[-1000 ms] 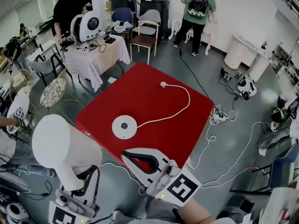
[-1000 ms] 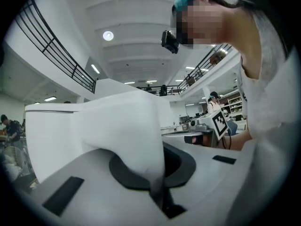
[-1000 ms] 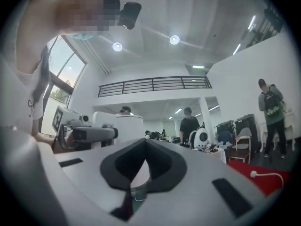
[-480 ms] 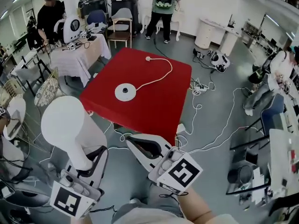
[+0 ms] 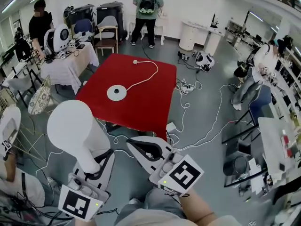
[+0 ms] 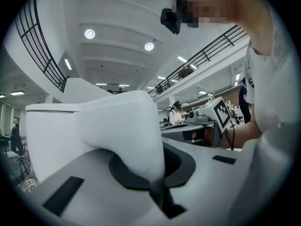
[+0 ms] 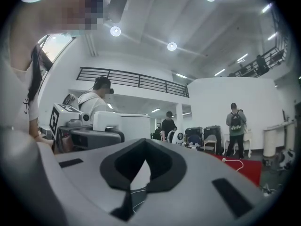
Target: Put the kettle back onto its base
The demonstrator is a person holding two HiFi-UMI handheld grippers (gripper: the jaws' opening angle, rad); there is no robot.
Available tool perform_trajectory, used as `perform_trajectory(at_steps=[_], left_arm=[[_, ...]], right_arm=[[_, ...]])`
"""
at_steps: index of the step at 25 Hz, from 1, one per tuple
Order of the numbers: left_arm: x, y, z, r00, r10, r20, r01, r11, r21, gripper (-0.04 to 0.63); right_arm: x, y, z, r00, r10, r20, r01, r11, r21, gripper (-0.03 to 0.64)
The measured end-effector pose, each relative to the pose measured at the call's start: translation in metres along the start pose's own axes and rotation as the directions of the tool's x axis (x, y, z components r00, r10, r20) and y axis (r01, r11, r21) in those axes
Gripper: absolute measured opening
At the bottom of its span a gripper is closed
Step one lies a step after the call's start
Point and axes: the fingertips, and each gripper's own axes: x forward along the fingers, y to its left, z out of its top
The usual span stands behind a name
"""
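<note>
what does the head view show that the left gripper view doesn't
Only the head view: the red square table, the round white kettle base lying on it, and the white power cord curling from the base across the tabletop.
Only the left gripper view: round ceiling lights and a black balcony railing overhead.
Both: the tall white plastic kettle, its handle clamped in the left gripper, and the right gripper, which shows in the left gripper view only as its marker cube.

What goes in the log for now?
left gripper: shut on white kettle, by handle | right gripper: shut, empty | base: bare, on red table | step: not yet placed
</note>
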Motion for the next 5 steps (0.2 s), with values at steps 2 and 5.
perform_trajectory(at_steps=[2,5], left_arm=[[-0.007,-0.006,0.006,1.0,-0.002,0.006,0.002,1.0,0.004,0.011],[-0.013,-0.013,0.014,1.0,-0.005,0.009,0.005,1.0,0.013,0.011]], right_arm=[[-0.005,0.008,0.005,1.0,-0.003,-0.001,0.003,1.0,-0.005,0.006],[-0.011,0.015,0.012,1.0,-0.008,-0.003,0.008,1.0,-0.004,0.006]])
